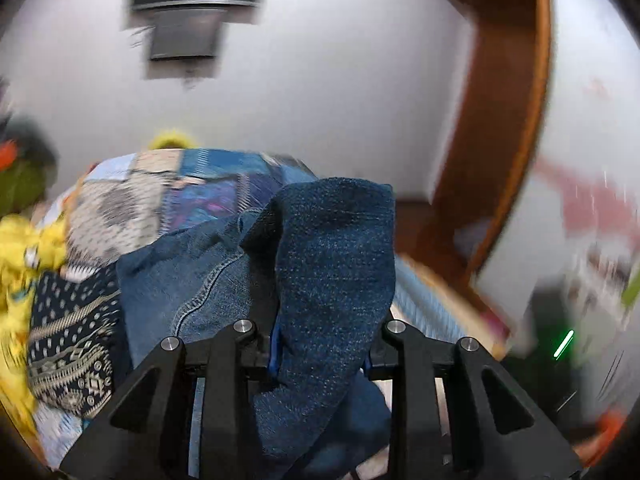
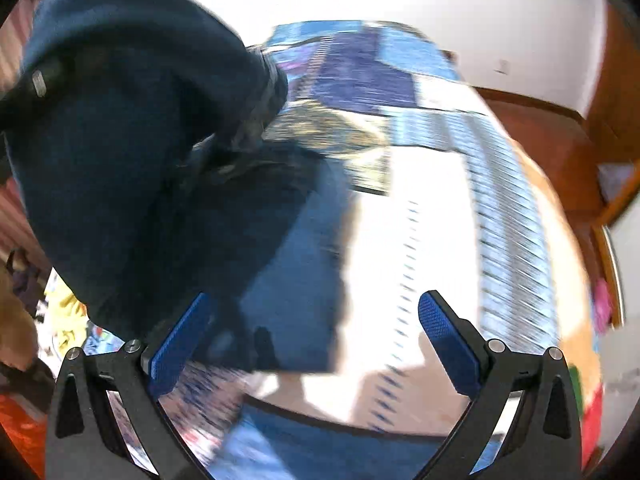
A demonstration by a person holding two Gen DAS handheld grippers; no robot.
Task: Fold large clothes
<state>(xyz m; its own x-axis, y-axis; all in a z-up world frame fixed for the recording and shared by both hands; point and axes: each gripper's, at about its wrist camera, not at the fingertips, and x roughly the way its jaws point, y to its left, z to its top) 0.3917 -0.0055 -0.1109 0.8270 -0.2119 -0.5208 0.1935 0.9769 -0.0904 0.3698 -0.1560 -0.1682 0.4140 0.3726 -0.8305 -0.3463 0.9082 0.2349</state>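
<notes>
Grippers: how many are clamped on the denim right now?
1. The left gripper is shut on the denim garment; the right gripper is open above the bed, holding nothing.

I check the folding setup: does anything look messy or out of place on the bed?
Yes. Yellow clothes lie crumpled at the bed's left edge, and the jeans are bunched, not flat.

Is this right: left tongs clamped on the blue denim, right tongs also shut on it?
Not quite. The left tongs are clamped on the blue denim, but the right tongs stand wide open with nothing between the blue pads, as the right wrist view shows.
</notes>
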